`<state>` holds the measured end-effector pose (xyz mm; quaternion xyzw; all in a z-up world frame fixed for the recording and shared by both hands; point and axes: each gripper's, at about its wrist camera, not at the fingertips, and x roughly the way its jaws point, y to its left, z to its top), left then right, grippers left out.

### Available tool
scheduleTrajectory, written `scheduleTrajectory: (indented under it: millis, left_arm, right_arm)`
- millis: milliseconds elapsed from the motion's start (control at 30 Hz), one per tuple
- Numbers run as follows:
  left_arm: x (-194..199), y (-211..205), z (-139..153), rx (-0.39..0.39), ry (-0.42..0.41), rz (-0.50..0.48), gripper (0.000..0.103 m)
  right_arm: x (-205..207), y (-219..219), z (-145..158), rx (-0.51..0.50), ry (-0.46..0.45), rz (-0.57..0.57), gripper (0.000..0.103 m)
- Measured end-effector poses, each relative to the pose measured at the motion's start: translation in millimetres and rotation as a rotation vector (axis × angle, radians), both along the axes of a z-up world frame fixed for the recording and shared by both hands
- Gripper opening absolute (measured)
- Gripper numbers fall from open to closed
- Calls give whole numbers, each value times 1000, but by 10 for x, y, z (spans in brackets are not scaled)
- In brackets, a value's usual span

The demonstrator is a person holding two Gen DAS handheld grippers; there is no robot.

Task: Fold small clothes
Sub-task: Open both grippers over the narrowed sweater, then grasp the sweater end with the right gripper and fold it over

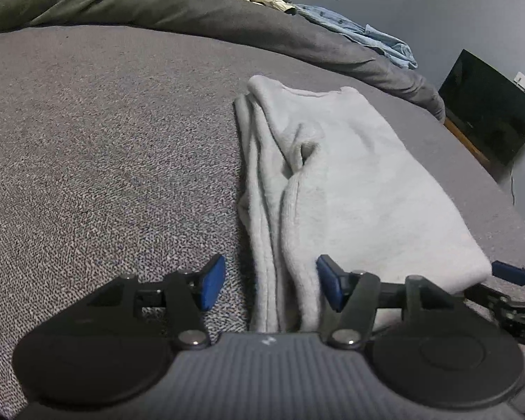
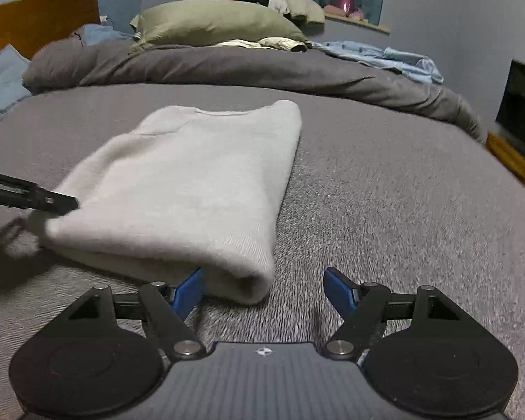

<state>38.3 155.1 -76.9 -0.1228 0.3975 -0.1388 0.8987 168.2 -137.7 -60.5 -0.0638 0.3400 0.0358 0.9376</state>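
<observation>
A light grey sweater [image 1: 350, 189] lies folded lengthwise on the grey bed cover [image 1: 105, 140]. Its sleeve edges run along its left side. My left gripper [image 1: 270, 283] is open at the near left corner, with its blue pads on either side of the sleeve edge. The sweater also shows in the right wrist view [image 2: 192, 182]. My right gripper [image 2: 262, 288] is open at the near right corner, its left pad touching the hem, its right pad over the bed cover [image 2: 385, 192]. Each gripper's tip shows in the other's view.
A rumpled dark grey duvet [image 2: 227, 66] lies across the far side of the bed, with an olive pillow [image 2: 213, 21] and light blue clothes [image 2: 385, 56] behind it. A dark screen [image 1: 486, 108] stands past the bed's right edge. A wooden headboard [image 2: 35, 17] is at far left.
</observation>
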Motion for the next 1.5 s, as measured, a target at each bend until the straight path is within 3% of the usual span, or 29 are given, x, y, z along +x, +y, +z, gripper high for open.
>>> scheduleTrajectory:
  millis: [233,367,533,667,767,867,967,1100,1233,1500]
  left_arm:
    - [127,-167,8,172,-34,-22,63]
    - [170,-112,-66,136,-19,-9,65]
    - [151,-46,-55,105,-28,-11,65]
    - [50,-90,111,134,-134,-2,65]
    - [-53,-245,320,152,-265,-79,65]
    - [-143,-527,430,197,-333,-205,64]
    - [-180,-762,383,229,-328,-297,58]
    - [-117,-854,182,285,-261,-327,58]
    - [56,-628,-8,151,-156,-283,61]
    - [-2,-587,-55,147,-168,-289,61]
  right_arm:
    - [85,-54,-198,-83,-102,-64,72]
    - [125,-340,-341,13,-27,-177,73]
    - [102,-400,-284,89,15,-172,72]
    - [-155,-317,41,199,-65,-102,69]
    - [-152,-164,229,217,-163,-4,54]
    - [89,-61,243,219,-152,51,22]
    - [325,-97,145,241,-99,25,13]
    - [614,-161,-109,315,-1,5,13]
    - [690,-50,-268,289,6,28,14]
    - [705,18,-190,264,14,37,14]
